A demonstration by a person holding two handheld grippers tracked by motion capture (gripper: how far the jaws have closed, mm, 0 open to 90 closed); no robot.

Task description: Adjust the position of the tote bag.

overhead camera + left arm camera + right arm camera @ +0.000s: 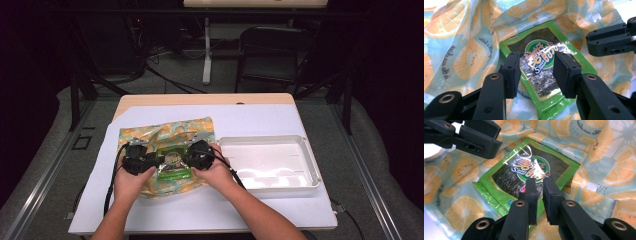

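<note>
Two grippers meet over a green snack packet that lies on a fruit-printed cloth bag, which is spread on the left half of the table's white sheet, toward the near edge. The left gripper is seen in its own view with jaws set well apart, one on either side of the packet's round logo, hovering above the film without closing on it. The right gripper has its jaws drawn close, with a narrow gap between them, above the packet's near edge; whether any film is caught between them I cannot tell. A white plastic tray sits on the sheet just beside the bag, toward the table's right edge.
</note>
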